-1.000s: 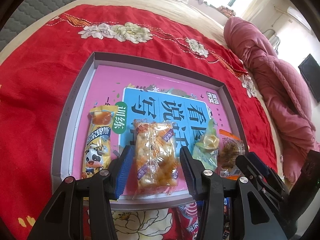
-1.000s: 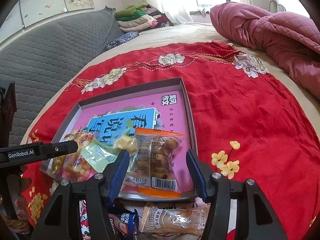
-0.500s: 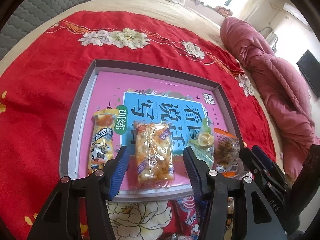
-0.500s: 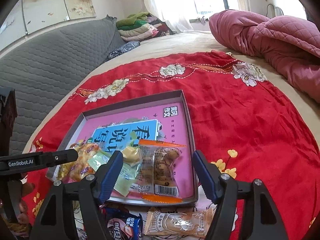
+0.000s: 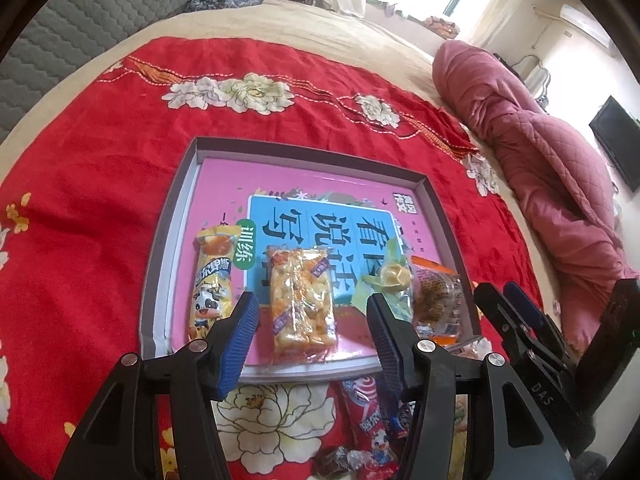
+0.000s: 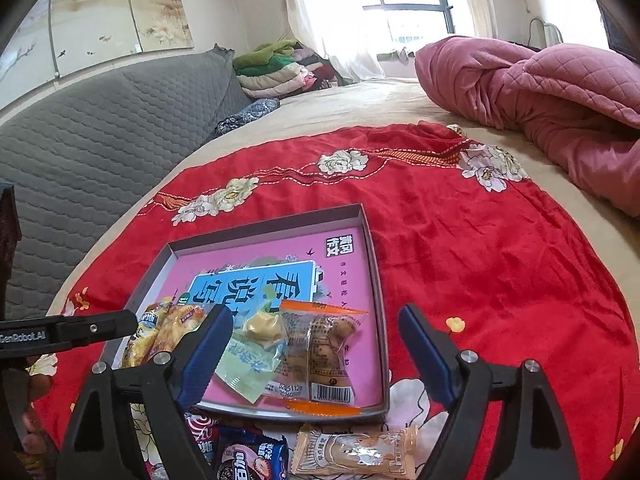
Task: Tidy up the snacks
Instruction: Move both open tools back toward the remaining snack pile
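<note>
Blue-padded R gripper (image 6: 316,354) opening wide, empty

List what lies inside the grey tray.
On the tray's pink book lie four snacks: a yellow cow packet, a puffed bar, a pale green sachet, an orange-edged pack. The tray's floor is covered.

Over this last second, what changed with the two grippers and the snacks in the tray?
The right gripper has just been opening, letting go of the orange-edged snack pack. The left gripper drew up and back, open, off the clear rice-cracker pack. All four snacks stayed in the tray.
</note>
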{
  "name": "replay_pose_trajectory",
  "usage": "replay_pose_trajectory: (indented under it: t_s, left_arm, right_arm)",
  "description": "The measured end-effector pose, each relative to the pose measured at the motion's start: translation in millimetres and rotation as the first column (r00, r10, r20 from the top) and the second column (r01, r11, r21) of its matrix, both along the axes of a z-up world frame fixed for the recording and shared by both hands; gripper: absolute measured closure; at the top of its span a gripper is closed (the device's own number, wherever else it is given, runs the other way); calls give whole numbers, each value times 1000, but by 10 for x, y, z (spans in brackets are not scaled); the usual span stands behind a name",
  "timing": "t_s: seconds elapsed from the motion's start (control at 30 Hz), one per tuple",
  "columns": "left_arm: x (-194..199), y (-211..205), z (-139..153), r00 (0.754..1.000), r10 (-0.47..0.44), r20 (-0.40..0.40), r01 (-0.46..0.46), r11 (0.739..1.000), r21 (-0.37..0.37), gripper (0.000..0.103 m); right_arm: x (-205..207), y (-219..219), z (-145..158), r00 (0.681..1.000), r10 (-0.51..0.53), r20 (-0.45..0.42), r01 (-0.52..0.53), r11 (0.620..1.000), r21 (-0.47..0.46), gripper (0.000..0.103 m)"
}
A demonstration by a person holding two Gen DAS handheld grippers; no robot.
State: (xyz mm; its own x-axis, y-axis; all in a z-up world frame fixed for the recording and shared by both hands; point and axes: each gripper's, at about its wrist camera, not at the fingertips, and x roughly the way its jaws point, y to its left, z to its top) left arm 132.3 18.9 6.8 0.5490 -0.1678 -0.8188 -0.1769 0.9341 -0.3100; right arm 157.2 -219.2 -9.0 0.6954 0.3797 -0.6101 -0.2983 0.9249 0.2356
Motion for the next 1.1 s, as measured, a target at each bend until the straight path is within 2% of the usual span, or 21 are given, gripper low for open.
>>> replay_pose_trajectory:
  t_s: [0.4,0.53,1.1]
  left_arm:
    - [-114,-76,159,1000,-9,12,9,1000,12,43]
    - [-151,-121,191,1000,-21,10,21,1000,12,43]
    - [-287,-192,142,998,-52,-22,52,999,4,43]
  right_arm:
    - [-75,-102,172,999,3,32,-4,999,36,15]
    - [-103,-191,233,999,2,37,-5,996,84,15]
    - [-188,-465,300,997,-69,33,64,990,128,15]
